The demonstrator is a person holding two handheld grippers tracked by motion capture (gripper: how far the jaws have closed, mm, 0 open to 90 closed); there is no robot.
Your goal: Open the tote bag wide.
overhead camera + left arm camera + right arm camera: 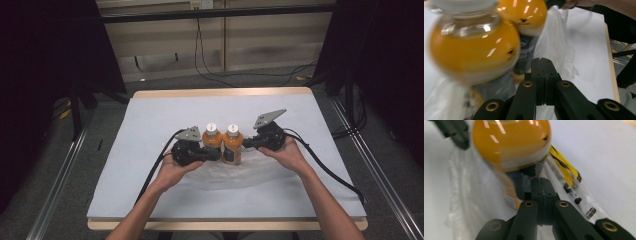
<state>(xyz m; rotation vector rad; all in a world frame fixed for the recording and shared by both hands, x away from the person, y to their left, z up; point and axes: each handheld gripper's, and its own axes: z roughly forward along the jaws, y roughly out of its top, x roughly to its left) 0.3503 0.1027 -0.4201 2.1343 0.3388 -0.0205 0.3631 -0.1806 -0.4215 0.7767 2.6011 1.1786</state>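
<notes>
Near table [150, 107] centre: two orange bottles [222, 142] stood upright inside clear plastic bag [250, 172]. Left gripper [212, 154] and right gripper [248, 143] jaws pressed together, apparently pinching bag film. Bagging judged nearly done; closing or lifting left.

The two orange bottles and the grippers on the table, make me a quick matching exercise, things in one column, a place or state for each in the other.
Things:
1. left gripper
2. bottle caps
3. clear plastic bag
4. table cover

Place, colour or state:
A. white
B. pale blue-grey
C. crumpled under the two bottles
D. jaws pressed together beside the left bottle

Pairs: 1-D, 2-A, 3-C, 4-B
</notes>
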